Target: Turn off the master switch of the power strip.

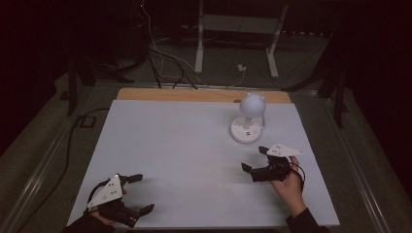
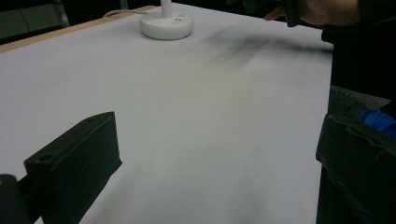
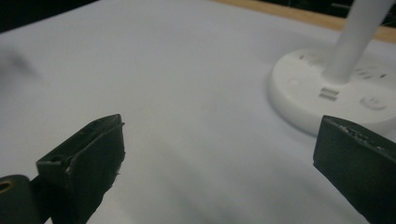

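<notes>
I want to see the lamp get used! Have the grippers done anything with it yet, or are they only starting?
Only starting, it seems. Nothing looks done: the white lamp stands upright and untouched on the table. In hand: the right gripper hovers open near the lamp's round base, apart from it. The left gripper waits open near the table's front edge. Reaching and touching the lamp is probably all still left.

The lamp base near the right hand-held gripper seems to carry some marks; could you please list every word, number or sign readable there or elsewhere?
No text reads anywhere.
White lamp base: a slot, a round button and small dark marks, too blurred to read.
Right hand-held gripper and left hand-held gripper: no lettering visible.
</notes>
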A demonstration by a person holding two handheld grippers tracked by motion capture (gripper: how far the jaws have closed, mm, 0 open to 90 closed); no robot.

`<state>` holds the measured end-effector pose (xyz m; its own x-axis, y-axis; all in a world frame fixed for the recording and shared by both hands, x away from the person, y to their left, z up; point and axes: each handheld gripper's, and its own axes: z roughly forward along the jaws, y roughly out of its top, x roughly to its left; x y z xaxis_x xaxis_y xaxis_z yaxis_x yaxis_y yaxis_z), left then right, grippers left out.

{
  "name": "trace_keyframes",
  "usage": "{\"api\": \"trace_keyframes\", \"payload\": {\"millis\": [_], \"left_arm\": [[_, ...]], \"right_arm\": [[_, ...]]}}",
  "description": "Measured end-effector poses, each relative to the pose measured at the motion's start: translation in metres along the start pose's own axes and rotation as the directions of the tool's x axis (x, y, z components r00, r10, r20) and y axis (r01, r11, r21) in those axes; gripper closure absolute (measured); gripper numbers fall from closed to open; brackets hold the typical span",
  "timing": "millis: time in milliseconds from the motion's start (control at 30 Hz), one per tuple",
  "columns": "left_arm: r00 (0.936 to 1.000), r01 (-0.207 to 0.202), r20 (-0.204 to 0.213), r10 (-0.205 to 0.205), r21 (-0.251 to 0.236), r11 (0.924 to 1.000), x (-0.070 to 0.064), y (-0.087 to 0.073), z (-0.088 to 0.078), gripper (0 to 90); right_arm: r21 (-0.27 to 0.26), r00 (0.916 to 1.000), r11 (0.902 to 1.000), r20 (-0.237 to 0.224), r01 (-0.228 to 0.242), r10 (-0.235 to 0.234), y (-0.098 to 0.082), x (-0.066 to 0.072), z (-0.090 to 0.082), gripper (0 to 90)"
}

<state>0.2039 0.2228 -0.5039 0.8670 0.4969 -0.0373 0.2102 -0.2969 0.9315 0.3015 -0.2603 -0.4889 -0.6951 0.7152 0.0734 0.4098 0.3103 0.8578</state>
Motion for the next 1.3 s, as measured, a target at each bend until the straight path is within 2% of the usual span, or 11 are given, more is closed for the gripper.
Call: {"api": "trace_keyframes", "payload": {"millis": [200, 367, 567, 767, 867, 1000, 1067, 1300], "left_arm": [[1.0000, -0.002, -0.001, 0.002, 0.003, 1.0000, 0.000, 0.000, 0.000, 0.2], [1.0000, -0.004, -0.001, 0.004, 0.004, 1.0000, -0.001, 0.000, 0.000, 0.2], [1.0000, -0.004, 0.000, 0.004, 0.005, 1.0000, -0.001, 0.000, 0.001, 0.2], [1.0000, -0.005, -0.001, 0.005, 0.006, 1.0000, -0.001, 0.000, 0.001, 0.2], [1.0000, -0.006, -0.001, 0.006, 0.008, 1.0000, -0.001, 0.000, 0.001, 0.2], [1.0000, -0.004, 0.000, 0.004, 0.006, 1.0000, -0.001, 0.000, 0.001, 0.2], [1.0000, -0.004, 0.001, 0.004, 0.005, 1.0000, -0.001, 0.000, 0.001, 0.2], [1.0000, 0.000, 0.001, 0.000, 0.003, 1.0000, 0.000, 0.000, 0.001, 0.2]], "right_arm": [[0.038, 0.9991, 0.9991, -0.039, 0.016, -0.014, -0.013, 0.006, -0.004, 1.9], [0.043, 0.9963, 0.9988, -0.084, 0.023, -0.020, -0.025, 0.008, -0.008, 1.8], [0.059, 0.9941, 0.9971, -0.100, 0.048, -0.042, -0.037, 0.009, -0.015, 1.9], [0.075, 0.9957, 0.9959, -0.081, 0.051, -0.044, -0.045, 0.007, -0.022, 1.9], [0.087, 0.9964, 0.9955, -0.079, 0.038, -0.031, -0.050, 0.007, -0.026, 1.9], [0.100, 0.9963, 0.9922, -0.051, 0.074, -0.069, -0.056, 0.009, -0.029, 1.9], [0.104, 0.9963, 0.9916, -0.047, 0.076, -0.072, -0.057, 0.009, -0.028, 1.9], [0.098, 0.9940, 0.9902, -0.056, 0.099, -0.094, -0.057, 0.012, -0.022, 1.9]]}}
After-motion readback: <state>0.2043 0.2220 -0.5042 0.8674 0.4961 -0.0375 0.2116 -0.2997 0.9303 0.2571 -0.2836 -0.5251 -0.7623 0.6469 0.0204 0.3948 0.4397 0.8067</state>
